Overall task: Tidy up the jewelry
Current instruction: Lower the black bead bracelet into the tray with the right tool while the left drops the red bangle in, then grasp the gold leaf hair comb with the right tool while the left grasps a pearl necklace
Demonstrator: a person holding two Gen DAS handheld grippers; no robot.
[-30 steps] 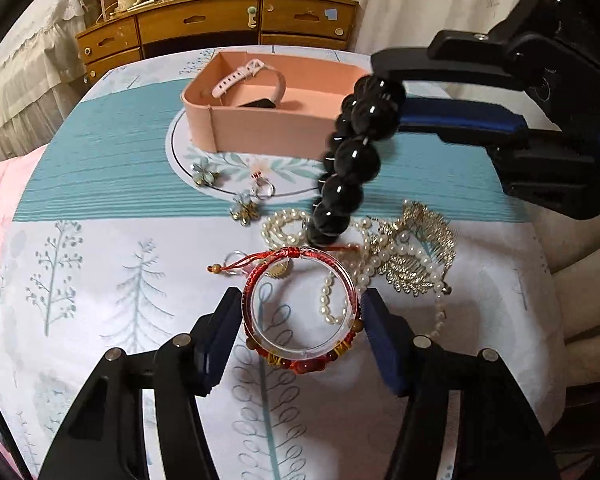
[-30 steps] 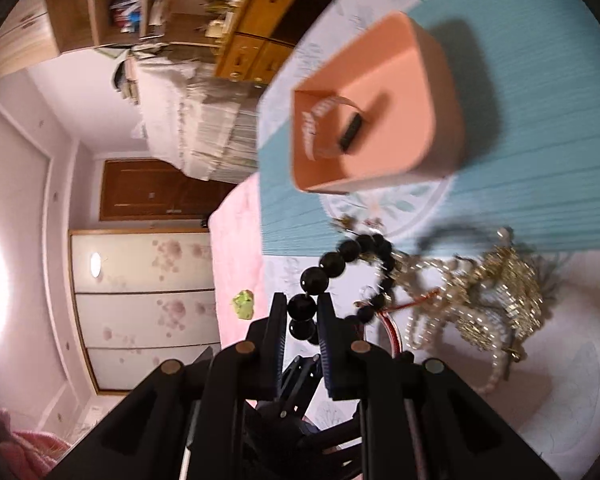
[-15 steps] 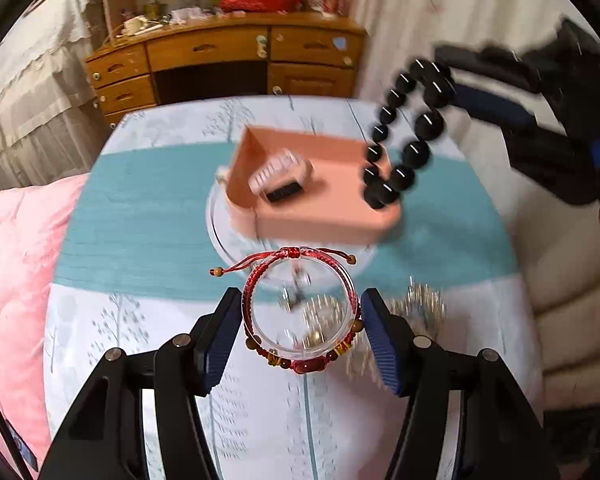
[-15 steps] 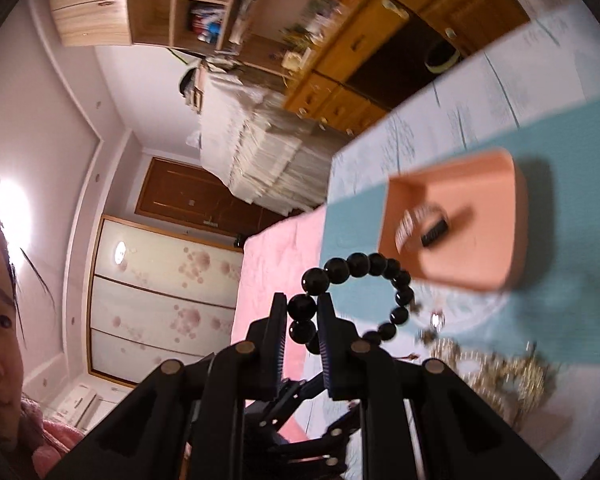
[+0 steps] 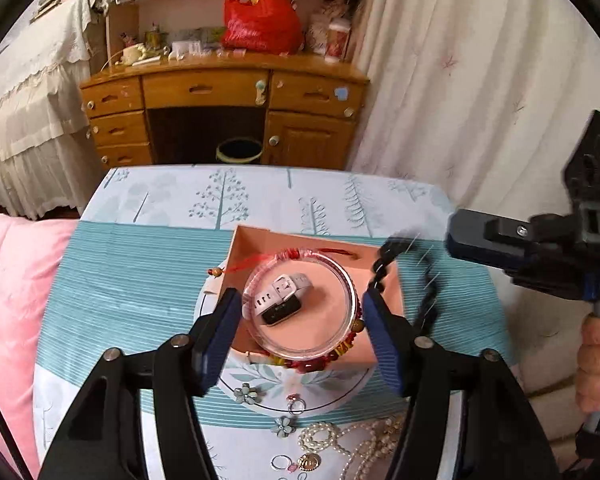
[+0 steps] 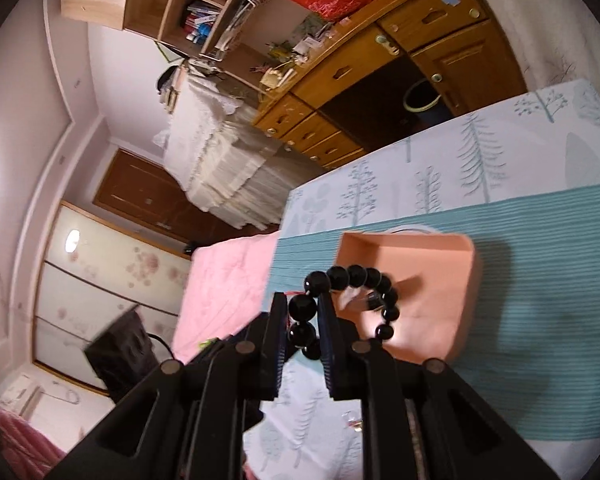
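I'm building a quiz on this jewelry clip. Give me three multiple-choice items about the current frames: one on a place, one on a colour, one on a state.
1. Where is the white watch?
A. inside the pink box
B. on the wooden desk
C. among the pearls

2. What colour are the beads the right gripper holds?
A. white
B. black
C. green

3. How does the left gripper hold the red bangle?
A. hanging from one finger
B. lying loose on the cloth
C. clamped between both fingers

Answers:
1 A: the white watch lies on the floor of the pink box.
2 B: the bead bracelet in the right gripper is glossy black.
3 C: the left gripper presses the red bangle from both sides.
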